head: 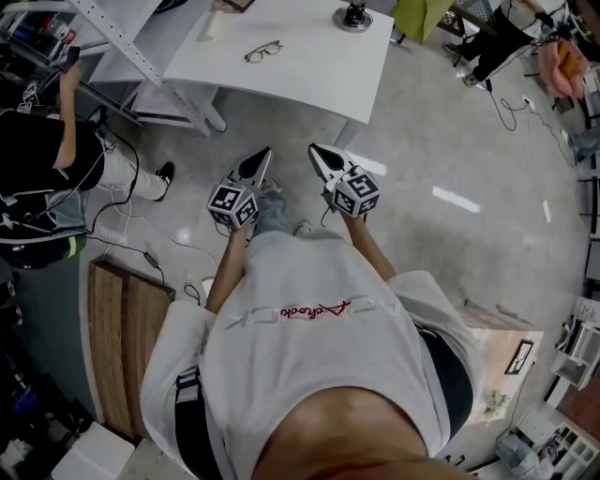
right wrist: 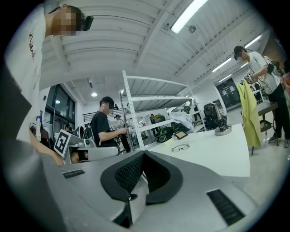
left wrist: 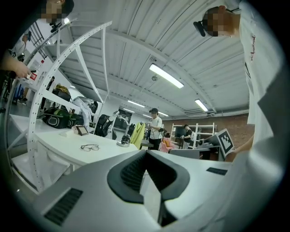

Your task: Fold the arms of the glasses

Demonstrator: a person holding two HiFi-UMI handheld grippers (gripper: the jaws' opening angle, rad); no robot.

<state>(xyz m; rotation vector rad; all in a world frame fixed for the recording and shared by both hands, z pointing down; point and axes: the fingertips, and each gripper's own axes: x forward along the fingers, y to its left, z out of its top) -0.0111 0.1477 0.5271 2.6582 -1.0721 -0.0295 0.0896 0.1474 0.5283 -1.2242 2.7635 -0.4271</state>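
A pair of thin-framed glasses (head: 263, 52) lies on the white table (head: 309, 66), its arms spread. It also shows small in the left gripper view as glasses (left wrist: 90, 147) and in the right gripper view as glasses (right wrist: 180, 147). Both grippers are held in front of the person's chest over the floor, well short of the table. The left gripper (head: 260, 160) is shut and holds nothing. The right gripper (head: 320, 155) is shut too, with nothing in it.
A black round-based object (head: 353, 16) stands on the table's far side, with a small tablet (right wrist: 180, 134) near the glasses. A white metal shelf frame (head: 131, 52) stands left of the table. A seated person (head: 42, 178) is at left; a wooden board (head: 122, 337) lies nearby.
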